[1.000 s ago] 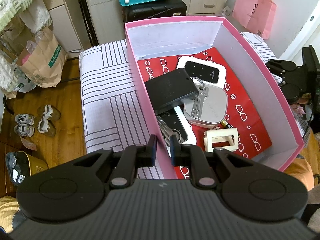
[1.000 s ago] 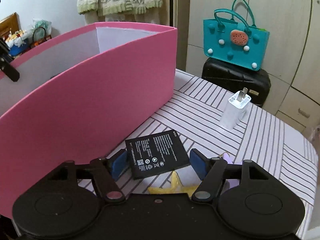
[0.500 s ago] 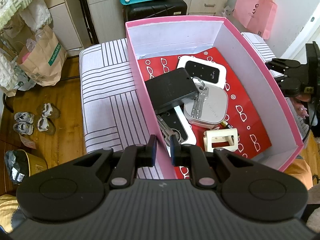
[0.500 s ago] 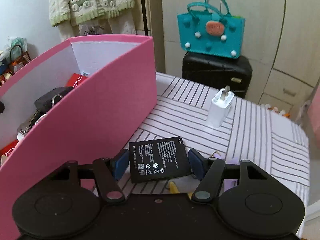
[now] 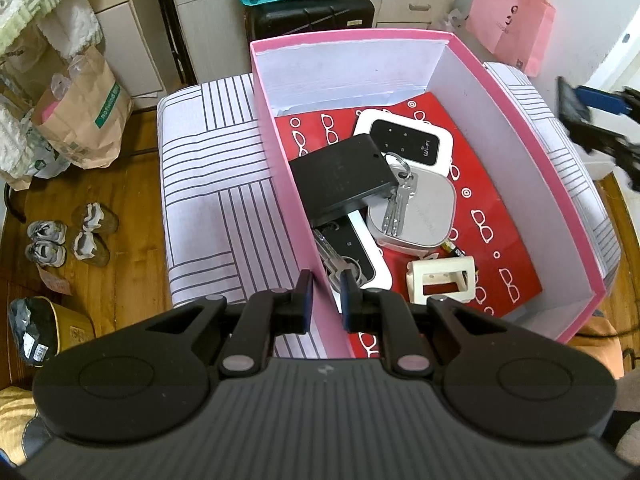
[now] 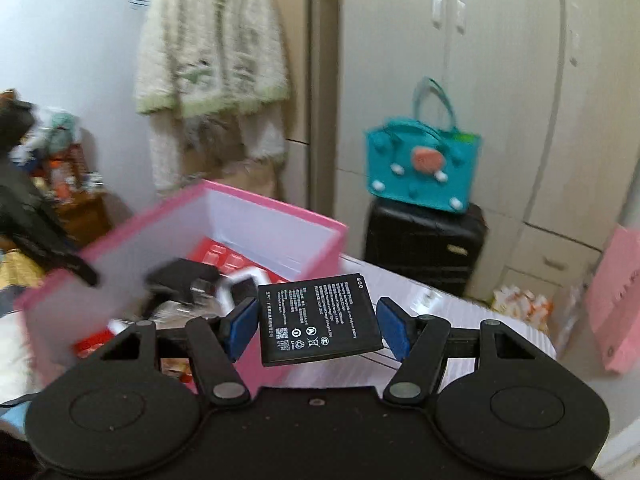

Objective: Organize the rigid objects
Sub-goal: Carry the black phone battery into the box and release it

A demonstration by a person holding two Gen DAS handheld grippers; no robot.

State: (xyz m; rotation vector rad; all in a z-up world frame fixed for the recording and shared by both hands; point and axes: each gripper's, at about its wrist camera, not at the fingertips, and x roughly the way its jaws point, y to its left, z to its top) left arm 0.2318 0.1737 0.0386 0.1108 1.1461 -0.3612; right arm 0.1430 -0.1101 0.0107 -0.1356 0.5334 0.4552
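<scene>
Start at the left of your left-hand view: wooden plank floor with a brown paper bag [image 5: 82,120] and small shoes [image 5: 46,242], then the padded surface [image 5: 216,184] in pale fabric printed with blocks of dark stripes.

On it stands the pink box [image 5: 516,120], stiff card with white inner walls and a glossy red lining dotted with white spectacles. Your left gripper [image 5: 325,294] is clenched on the box's near left wall, one blue-padded finger outside it and one inside.

In the box, a matte black rectangular case [image 5: 342,178] lies tilted over the left part. Under its near end are a bunch of metal keys [image 5: 332,258] and a flat black-and-white device [image 5: 360,258]. To its right a rounded silver device [image 5: 420,216] carries a second set of keys on a ring [image 5: 400,196]. Behind that lies a white pocket router [image 5: 404,142] with a shiny black face. Nearer you sits a cream plastic bracket [image 5: 442,280] with a small battery [image 5: 452,249] just behind it.

At the far right edge of that view your right gripper [image 5: 592,116] appears blurred, above the box's right side.

In your right-hand view, your right gripper [image 6: 316,326] is grasping the phone battery [image 6: 318,320], a thin black slab with white print, its blue pads pressed on the two side edges. The battery is in the air, tilted, in front of the blurred box. Beyond stand a black hard suitcase [image 6: 424,252] with a teal tote bag [image 6: 424,168] on top, and a fluffy cream cardigan [image 6: 208,60] hangs on the wall.
</scene>
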